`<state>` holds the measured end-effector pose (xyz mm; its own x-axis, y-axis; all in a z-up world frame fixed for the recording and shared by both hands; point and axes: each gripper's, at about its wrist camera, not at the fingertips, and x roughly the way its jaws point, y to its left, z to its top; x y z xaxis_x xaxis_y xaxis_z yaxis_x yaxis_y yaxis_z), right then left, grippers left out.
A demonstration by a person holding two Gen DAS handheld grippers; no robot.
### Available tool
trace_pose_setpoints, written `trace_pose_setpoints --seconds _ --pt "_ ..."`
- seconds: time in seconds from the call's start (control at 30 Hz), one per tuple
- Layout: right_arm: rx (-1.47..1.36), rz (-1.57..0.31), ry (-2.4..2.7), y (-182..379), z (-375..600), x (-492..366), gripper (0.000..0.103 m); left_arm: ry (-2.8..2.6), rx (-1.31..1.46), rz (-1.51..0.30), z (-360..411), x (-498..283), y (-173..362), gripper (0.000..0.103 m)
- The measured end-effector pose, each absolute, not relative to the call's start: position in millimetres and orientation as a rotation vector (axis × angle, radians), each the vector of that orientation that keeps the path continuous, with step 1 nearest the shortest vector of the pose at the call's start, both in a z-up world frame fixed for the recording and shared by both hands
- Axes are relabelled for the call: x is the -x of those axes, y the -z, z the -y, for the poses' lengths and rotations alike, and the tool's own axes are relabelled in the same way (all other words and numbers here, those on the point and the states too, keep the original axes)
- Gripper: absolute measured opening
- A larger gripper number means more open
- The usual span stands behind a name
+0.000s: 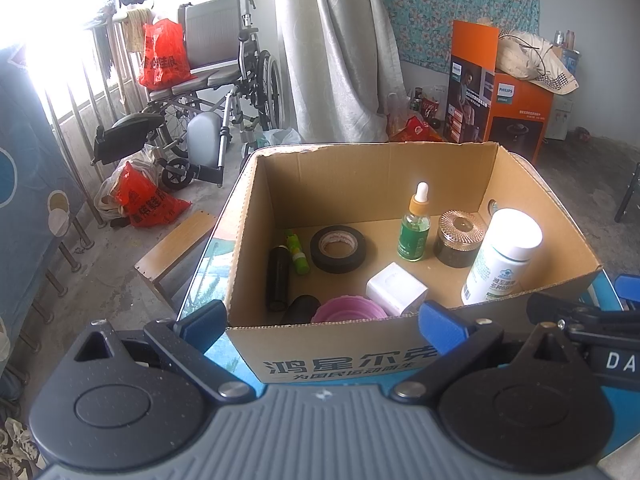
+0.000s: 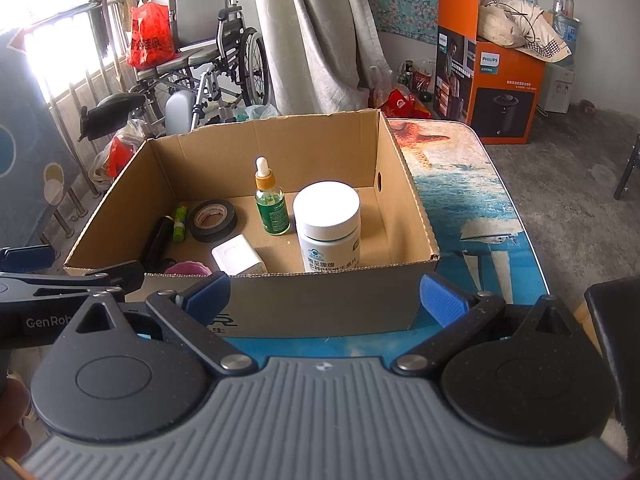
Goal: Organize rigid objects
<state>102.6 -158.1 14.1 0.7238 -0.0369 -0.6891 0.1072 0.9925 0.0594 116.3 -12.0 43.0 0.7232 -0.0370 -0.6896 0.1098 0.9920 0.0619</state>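
Note:
An open cardboard box [image 1: 280, 184] [image 2: 404, 200] stands on a table with a sea-print cover [image 2: 480, 216]. Inside it stand a white pill bottle [image 1: 504, 252] [image 2: 328, 224], a green dropper bottle [image 1: 416, 228] [image 2: 272, 204] and a dark jar with a ribbed lid [image 1: 460, 238]. A black tape roll [image 1: 338, 249] [image 2: 212, 220], a white cube [image 1: 396, 288] [image 2: 238, 260], a pink lid [image 1: 348, 310], a black tube [image 1: 278, 278] and a green stick [image 1: 296, 252] lie on its floor. My left gripper [image 1: 324, 324] and right gripper [image 2: 324, 294] hover open at the box's near wall, both empty.
A wheelchair [image 1: 224, 80] with a red bag stands at the back left by a window railing. A grey curtain [image 1: 332, 48] hangs behind the box. An orange appliance carton [image 1: 500, 96] sits at the back right. A small wooden bench [image 1: 176, 244] is left of the table.

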Motion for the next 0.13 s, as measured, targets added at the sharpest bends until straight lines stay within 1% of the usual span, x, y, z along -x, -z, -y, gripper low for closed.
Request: trace_pose_setpoints --seconds 0.13 --pt "-0.098 -0.758 0.080 -14.1 158.1 -102.6 0.102 0.078 -0.103 -0.756 11.6 -115.3 -45.6 0.103"
